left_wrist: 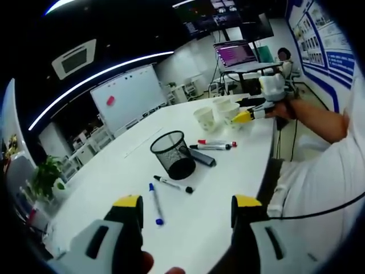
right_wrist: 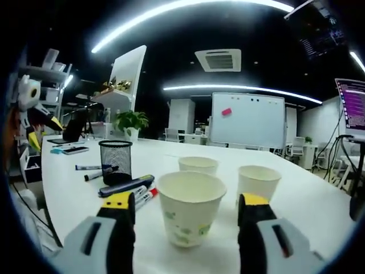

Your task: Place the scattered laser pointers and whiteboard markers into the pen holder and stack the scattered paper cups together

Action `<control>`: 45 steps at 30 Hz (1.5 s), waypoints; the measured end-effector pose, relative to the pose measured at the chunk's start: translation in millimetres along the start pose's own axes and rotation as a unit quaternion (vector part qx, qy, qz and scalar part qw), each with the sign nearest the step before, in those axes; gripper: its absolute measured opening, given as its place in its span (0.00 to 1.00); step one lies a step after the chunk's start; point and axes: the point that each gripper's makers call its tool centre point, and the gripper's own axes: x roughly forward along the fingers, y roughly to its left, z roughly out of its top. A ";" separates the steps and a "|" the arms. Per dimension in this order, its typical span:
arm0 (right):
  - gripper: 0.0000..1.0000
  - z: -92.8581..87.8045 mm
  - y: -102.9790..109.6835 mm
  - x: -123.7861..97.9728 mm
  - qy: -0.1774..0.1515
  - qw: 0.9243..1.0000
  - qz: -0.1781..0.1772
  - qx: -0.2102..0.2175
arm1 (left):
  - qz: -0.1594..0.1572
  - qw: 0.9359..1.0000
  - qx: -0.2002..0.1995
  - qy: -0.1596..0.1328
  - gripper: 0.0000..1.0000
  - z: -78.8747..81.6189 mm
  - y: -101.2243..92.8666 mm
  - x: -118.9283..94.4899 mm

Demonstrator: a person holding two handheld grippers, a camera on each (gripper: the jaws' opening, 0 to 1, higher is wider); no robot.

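Reaching for the nearest paper cup (right_wrist: pixel 190 206), the right tongs (right_wrist: pixel 185 212) stand wide open and empty, the cup upright dead ahead between the jaws, two more cups (right_wrist: pixel 198 164) (right_wrist: pixel 258 181) just behind. Left tongs (left_wrist: pixel 186 210) also open, empty, well back from the mesh pen holder (left_wrist: pixel 174 154), which looks empty, markers (left_wrist: pixel 155 204) lying flat on the surface (left_wrist: pixel 228 177) around it

I saw a black mesh pen holder (left_wrist: pixel 173 154) on my white table (left_wrist: pixel 114 177), a blue-capped marker (left_wrist: pixel 155 204), a red-capped one (left_wrist: pixel 217 142), cream paper cups (right_wrist: pixel 191 214) with greenish print, yellow-tipped grey grippers (right_wrist: pixel 186 208).
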 end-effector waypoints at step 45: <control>0.67 -5.8 -3.4 16.7 0.021 1.000 -0.005 0.004 | -0.011 1.000 0.016 0.000 0.63 3.2 -5.1 1.4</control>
